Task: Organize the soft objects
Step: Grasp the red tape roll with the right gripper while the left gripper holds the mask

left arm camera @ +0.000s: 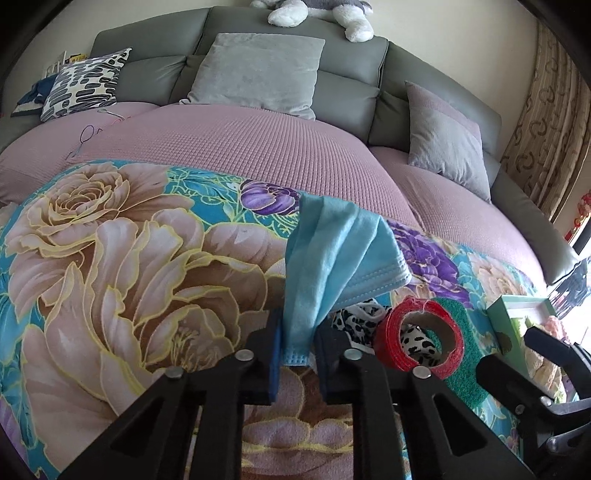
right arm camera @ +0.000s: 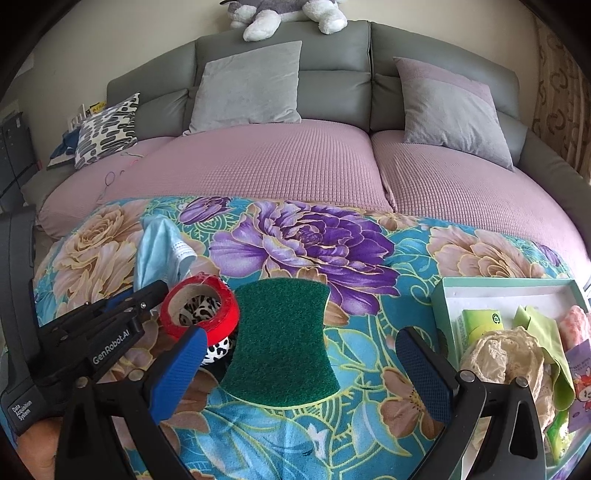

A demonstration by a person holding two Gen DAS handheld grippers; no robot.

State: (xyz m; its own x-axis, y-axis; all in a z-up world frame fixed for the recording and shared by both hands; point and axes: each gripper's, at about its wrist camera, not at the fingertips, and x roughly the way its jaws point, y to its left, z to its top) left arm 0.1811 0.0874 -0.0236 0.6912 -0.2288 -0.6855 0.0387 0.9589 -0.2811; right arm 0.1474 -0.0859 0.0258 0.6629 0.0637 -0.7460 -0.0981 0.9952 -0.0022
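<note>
Blue rubber pads line both pairs of tongs. The left tongs (left arm camera: 295,350) are clamped on one end of a light blue face mask (left arm camera: 332,254), which stands up from the grip and flops open above the floral blanket (left arm camera: 110,258). The right tongs (right arm camera: 301,365) are spread wide apart and hold nothing; a dark green scouring pad (right arm camera: 282,339) lies flat on the blanket directly between and just ahead of their fingers, its long axis running away from the camera along the line of the tongs.

Just left of the pad, touching its edge, sits a red tape roll (right arm camera: 201,314) resting on a black-and-white spotted cloth (right arm camera: 218,350) that shows through the roll's hole. To the right, near the right-hand finger, is a pale green box (right arm camera: 506,286) already holding a cream lace piece (right arm camera: 506,354), a green carton (right arm camera: 480,321), a lime green cloth (right arm camera: 539,325) and something pink (right arm camera: 576,321).

The box lies well to the right of the held mask, with the tape roll and scouring pad between, so carrying the mask there would mean crossing over them; the right tongs are much nearer the box and are already lined up on the pad.

White lettering on the left device, seen from the right wrist, reads "GenRobot.AI" and, lower down, "Data Acquisition System". A purple card at the box's right edge carries print too small to read.

Beyond lie the mauve sofa cover (right arm camera: 258,166), grey cushions (right arm camera: 247,85) and a plush toy (right arm camera: 288,14) on the backrest.
</note>
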